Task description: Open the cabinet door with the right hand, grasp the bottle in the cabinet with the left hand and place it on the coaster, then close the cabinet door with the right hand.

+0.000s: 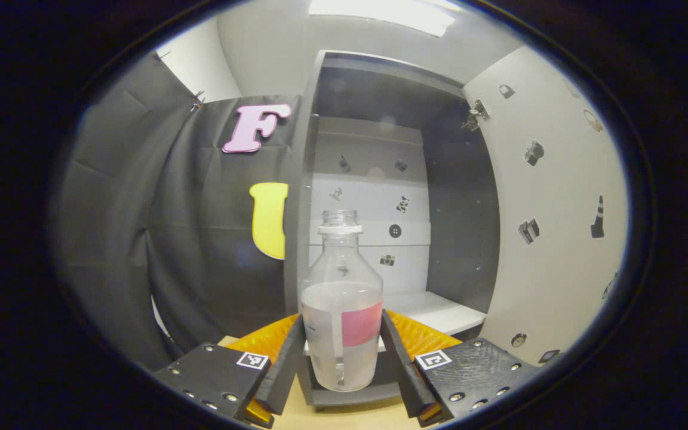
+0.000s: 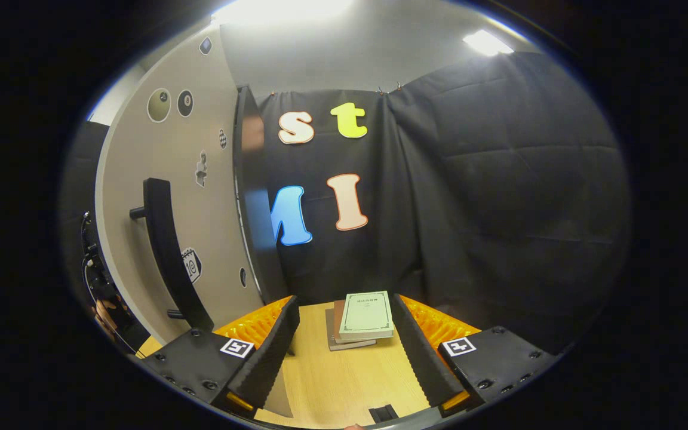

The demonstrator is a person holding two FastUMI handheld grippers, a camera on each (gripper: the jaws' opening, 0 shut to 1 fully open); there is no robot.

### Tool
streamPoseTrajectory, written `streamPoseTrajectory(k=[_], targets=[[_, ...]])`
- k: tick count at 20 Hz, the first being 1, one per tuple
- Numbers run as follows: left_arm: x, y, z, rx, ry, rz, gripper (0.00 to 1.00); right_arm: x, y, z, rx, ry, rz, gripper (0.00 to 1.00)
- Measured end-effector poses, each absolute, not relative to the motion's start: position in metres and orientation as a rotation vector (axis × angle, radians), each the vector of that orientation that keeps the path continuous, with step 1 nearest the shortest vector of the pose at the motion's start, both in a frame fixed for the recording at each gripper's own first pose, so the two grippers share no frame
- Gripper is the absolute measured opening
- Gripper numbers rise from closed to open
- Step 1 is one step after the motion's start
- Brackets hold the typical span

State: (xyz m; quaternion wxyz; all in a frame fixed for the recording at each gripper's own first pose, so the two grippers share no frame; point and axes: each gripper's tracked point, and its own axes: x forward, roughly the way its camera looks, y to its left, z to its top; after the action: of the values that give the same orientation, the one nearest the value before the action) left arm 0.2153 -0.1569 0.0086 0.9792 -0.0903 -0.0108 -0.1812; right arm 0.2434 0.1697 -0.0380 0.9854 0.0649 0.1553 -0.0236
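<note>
In the left gripper view a clear bottle (image 1: 340,310) with a pink and white label and a white collar, no cap, stands upright between my left gripper's (image 1: 340,364) two fingers, which press on its sides. Behind it the grey cabinet (image 1: 380,179) stands open, its white shelf (image 1: 433,310) bare, its door (image 1: 553,209) swung out to the right. In the right gripper view my right gripper (image 2: 344,364) is open over the wooden table (image 2: 344,382), holding nothing. The door's outer face with its black bar handle (image 2: 168,257) stands just left of it.
A small stack of books (image 2: 362,319) lies on the table ahead of the right gripper. A small black object (image 2: 383,412) sits at the table's near edge. Black cloth walls close in the booth behind and to the sides.
</note>
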Motion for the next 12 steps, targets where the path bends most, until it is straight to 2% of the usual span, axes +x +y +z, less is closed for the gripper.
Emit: streamPoseTrajectory(k=[2,3,4,12], targets=[[0.2,-0.141,0.005,-0.185,-0.019,-0.342,0.72,0.241,0.175,-0.037,0.131,0.312,-0.025,0.98],[0.193,-0.133,0.001,-0.187,-0.016,-0.329,0.72,0.24,0.177,-0.037,0.129,0.313,-0.016,0.94],[0.187,-0.125,-0.003,-0.189,-0.012,-0.317,0.72,0.238,0.178,-0.037,0.128,0.313,-0.006,0.98],[0.144,-0.089,-0.042,-0.216,-0.003,-0.264,0.74,0.219,0.179,-0.047,0.104,0.329,0.02,0.98]])
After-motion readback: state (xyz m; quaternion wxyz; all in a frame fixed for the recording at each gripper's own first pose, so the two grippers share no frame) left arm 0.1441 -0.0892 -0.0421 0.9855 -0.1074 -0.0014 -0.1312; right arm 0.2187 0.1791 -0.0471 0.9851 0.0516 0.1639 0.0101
